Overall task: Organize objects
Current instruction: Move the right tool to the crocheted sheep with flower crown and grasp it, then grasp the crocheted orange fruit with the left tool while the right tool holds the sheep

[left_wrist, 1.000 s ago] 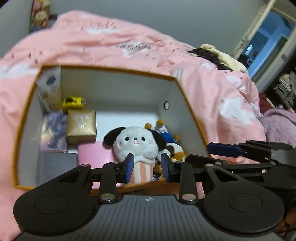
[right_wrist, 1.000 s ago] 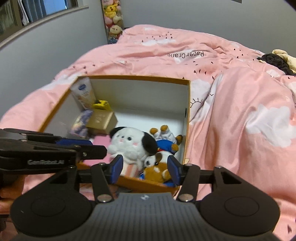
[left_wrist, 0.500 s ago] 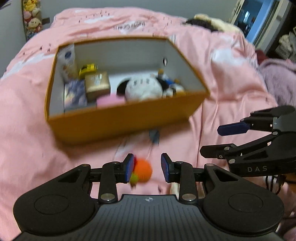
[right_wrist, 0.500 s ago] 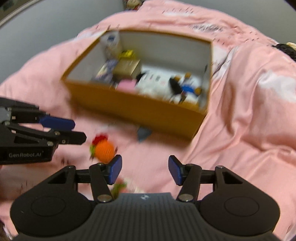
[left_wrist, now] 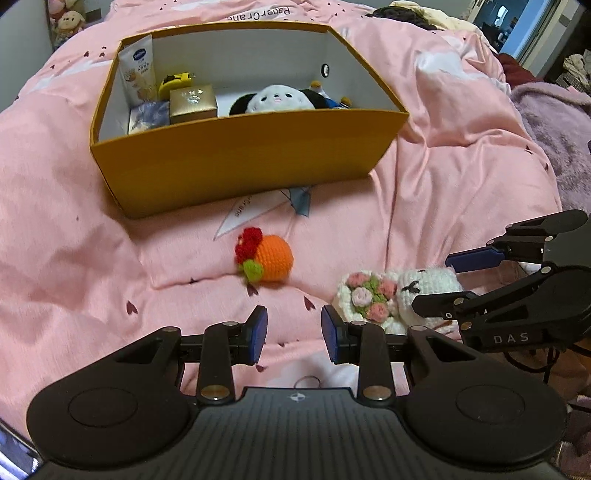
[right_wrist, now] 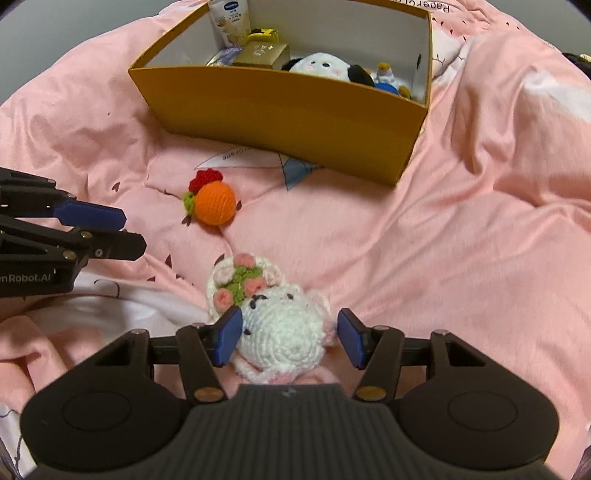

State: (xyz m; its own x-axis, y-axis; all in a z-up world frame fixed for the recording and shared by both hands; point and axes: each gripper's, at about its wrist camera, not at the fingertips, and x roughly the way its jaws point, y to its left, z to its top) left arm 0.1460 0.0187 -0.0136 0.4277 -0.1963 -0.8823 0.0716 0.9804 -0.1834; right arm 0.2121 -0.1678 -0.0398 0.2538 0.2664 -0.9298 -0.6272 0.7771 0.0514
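An orange crochet ball point(left_wrist: 273, 258) with a red flower lies on the pink duvet in front of the yellow box point(left_wrist: 240, 158). My left gripper point(left_wrist: 293, 332) hovers open just short of it, with nothing between its fingers. A white crochet doll with a flower bouquet point(right_wrist: 280, 321) lies nearer, to the ball's right. My right gripper point(right_wrist: 290, 334) is open around the doll's head; its left pad is close against it and the right pad stands clear. The doll point(left_wrist: 391, 295) and the right gripper point(left_wrist: 461, 280) also show in the left wrist view.
The box point(right_wrist: 288, 107) holds a black-and-white plush point(right_wrist: 321, 66), a gold carton point(right_wrist: 264, 53), a cream tube point(right_wrist: 229, 22) and other small items. The duvet point(right_wrist: 461, 221) is rumpled, with a raised fold on the right. My left gripper point(right_wrist: 122, 232) juts in from the left.
Both grippers have pulled back from above the box toward the near side of the bed and tipped downward. The orange ball and the white doll came into view.
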